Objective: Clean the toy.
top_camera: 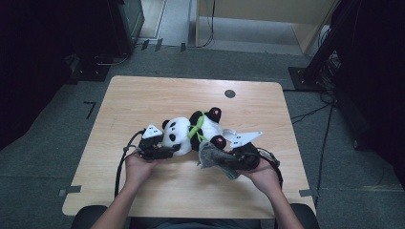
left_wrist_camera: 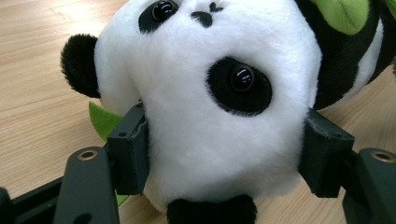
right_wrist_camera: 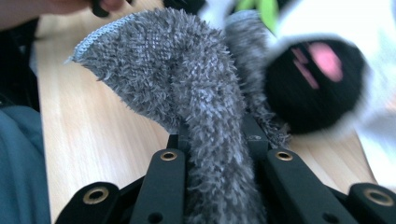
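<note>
A black-and-white panda plush with a green leaf collar lies on its back in the middle of the wooden table. My left gripper is shut on the panda's white head, with a black pad pressing into the fur on each side. My right gripper is shut on a fuzzy grey cloth that stands up from between the jaws and curls over to the left. The cloth hangs just in front of the panda's lower foot, whose pink sole shows blurred behind it.
A round black grommet sits in the tabletop at the back right. Cables trail from both grippers toward the near edge. Dark equipment stands on the floor at the back left, and a stand base with cables at the right.
</note>
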{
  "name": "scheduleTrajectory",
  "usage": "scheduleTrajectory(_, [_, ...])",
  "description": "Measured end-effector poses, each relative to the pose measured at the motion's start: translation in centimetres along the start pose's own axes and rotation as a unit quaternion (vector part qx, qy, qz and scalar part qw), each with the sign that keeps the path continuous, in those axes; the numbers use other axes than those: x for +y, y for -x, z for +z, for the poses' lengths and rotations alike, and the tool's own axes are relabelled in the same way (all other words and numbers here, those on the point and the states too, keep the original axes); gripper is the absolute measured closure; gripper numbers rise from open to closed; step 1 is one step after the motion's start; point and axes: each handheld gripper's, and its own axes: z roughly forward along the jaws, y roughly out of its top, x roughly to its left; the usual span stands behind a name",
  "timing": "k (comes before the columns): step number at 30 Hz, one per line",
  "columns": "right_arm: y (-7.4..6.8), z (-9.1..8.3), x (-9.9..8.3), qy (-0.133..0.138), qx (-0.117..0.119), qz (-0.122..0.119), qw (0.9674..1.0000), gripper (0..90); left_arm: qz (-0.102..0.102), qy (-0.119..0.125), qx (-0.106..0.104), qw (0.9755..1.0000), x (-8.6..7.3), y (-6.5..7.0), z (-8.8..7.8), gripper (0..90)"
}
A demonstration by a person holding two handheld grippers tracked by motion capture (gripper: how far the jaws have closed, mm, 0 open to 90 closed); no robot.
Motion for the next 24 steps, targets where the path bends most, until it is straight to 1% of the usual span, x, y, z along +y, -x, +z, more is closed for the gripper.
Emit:
scheduleTrajectory(4, [-0.6,1.6,1.8,0.0,0.018,-0.012,0.9998,76.9,0.001,0.0,0.0,1.0,0.0,0.1,0.0,30.3])
scheduleTrajectory(6, [-0.8,2.5,2.7,0.002,0.021,-0.012,0.9997,76.9,0.002,-0.001,0.0,1.0,0.0,0.1,0.0,30.3])
scheduleTrajectory(9, [-0.9,3.8,3.9,0.008,0.017,-0.017,0.9997,76.8,0.002,-0.001,0.0,1.0,0.0,0.0,0.0,30.3])
scheduleTrajectory(10, [-1.0,4.2,4.2,0.011,0.008,-0.016,0.9998,76.8,0.002,-0.001,0.0,1.0,0.0,0.0,0.0,30.3])
scheduleTrajectory(12, [-1.0,4.8,4.5,0.01,0.0,-0.014,0.9998,76.8,0.002,-0.001,0.0,1.0,0.0,0.0,0.0,30.3])
scheduleTrajectory(13, [-1.0,5.1,4.6,0.01,-0.007,-0.01,0.9999,76.8,0.002,-0.001,0.0,1.0,0.0,0.0,0.0,30.3])
scheduleTrajectory(15, [-1.1,5.5,4.5,0.008,-0.02,-0.014,0.9997,76.8,0.002,-0.001,0.0,1.0,0.0,0.0,0.0,30.3])
scheduleTrajectory(16, [-1.1,5.5,4.4,0.008,-0.022,-0.015,0.9996,76.8,0.002,-0.001,0.0,1.0,0.0,0.0,0.0,30.4])
scheduleTrajectory(17, [-1.1,5.5,4.4,0.008,-0.022,-0.015,0.9996,76.8,0.002,-0.001,0.0,1.0,0.0,0.0,0.0,30.4])
scheduleTrajectory(18, [-1.0,5.4,3.9,0.015,-0.023,-0.013,0.9995,76.8,0.003,-0.001,0.001,1.0,0.0,0.1,0.0,30.4])
scheduleTrajectory(24, [-0.7,4.9,2.7,0.022,-0.022,-0.008,0.9995,76.9,0.005,-0.002,-0.001,1.0,0.0,0.0,0.0,30.5])
